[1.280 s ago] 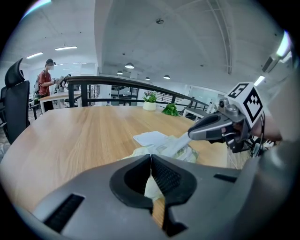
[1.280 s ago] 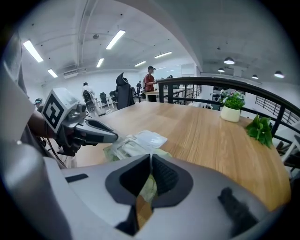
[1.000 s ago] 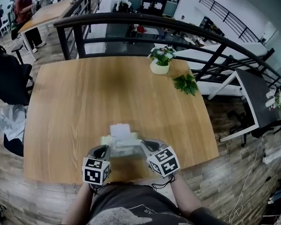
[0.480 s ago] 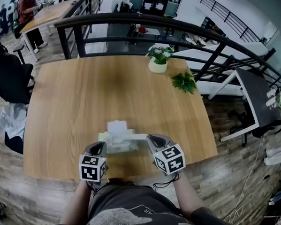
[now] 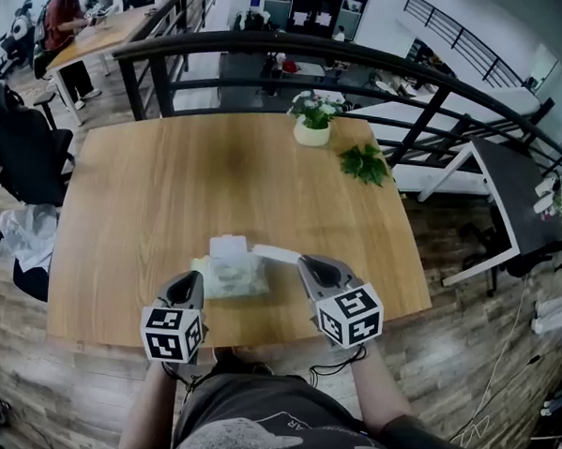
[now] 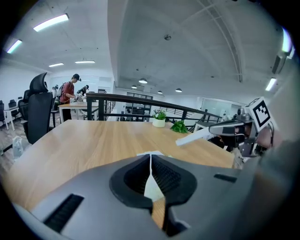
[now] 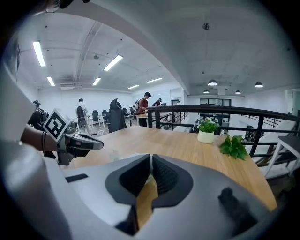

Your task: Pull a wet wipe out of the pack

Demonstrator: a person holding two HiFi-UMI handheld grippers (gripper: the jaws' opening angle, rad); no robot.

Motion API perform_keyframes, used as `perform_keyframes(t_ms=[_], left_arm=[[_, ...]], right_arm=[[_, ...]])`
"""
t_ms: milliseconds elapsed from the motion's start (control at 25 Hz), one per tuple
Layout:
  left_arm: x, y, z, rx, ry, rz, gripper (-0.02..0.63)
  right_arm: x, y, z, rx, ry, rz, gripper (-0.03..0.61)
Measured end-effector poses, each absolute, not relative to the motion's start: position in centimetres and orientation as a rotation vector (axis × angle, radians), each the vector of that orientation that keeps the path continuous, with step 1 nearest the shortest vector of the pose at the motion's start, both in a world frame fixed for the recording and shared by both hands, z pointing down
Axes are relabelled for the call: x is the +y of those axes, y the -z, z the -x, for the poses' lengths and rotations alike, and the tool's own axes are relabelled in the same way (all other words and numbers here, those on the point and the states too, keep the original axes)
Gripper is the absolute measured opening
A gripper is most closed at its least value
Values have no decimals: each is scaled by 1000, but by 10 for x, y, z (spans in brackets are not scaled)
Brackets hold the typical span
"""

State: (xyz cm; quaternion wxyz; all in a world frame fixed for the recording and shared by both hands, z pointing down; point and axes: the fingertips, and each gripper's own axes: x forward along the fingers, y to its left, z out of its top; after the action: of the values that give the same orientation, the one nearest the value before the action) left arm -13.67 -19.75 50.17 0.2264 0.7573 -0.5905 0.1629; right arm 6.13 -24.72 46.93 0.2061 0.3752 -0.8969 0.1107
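Now the right gripper [image 5: 304, 261] is clenched on the white wet wipe [image 5: 275, 254], a strip stretching rightward from the pale soft pack [image 5: 233, 276]. The left gripper [image 5: 194, 280] pinches the pack's left edge.

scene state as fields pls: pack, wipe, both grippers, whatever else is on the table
wet wipe pack: near edge of table, at left gripper's tip
wipe: white strip stretched from above the pack to right gripper
left gripper: fingers shut, apparently on pack's edge
right gripper: fingers shut on wipe
table: wooden; potted plant and leafy sprig at far side
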Motion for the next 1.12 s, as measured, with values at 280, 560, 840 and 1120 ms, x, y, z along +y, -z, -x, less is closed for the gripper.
perform_keyframes(t_ms=[280,560,840,1120], left_arm=[[-170,-478,129,-1711,-376,-2070,18],[-141,-448,108,-1759,-301,-2103,18],[-120,-429,89,-1796,-277,-2139,18],[-108,-425,82,-1824,-269,-2133,18]], right_arm=[[-224,-441,-83,-2562,-241,-1081,32],[-195,-420,-97,-2603,-186,-1065,32],[-174,-416,-105,-2619,-160,-1030,32],[-161,-429,-112,-2608,-180,-996,32]])
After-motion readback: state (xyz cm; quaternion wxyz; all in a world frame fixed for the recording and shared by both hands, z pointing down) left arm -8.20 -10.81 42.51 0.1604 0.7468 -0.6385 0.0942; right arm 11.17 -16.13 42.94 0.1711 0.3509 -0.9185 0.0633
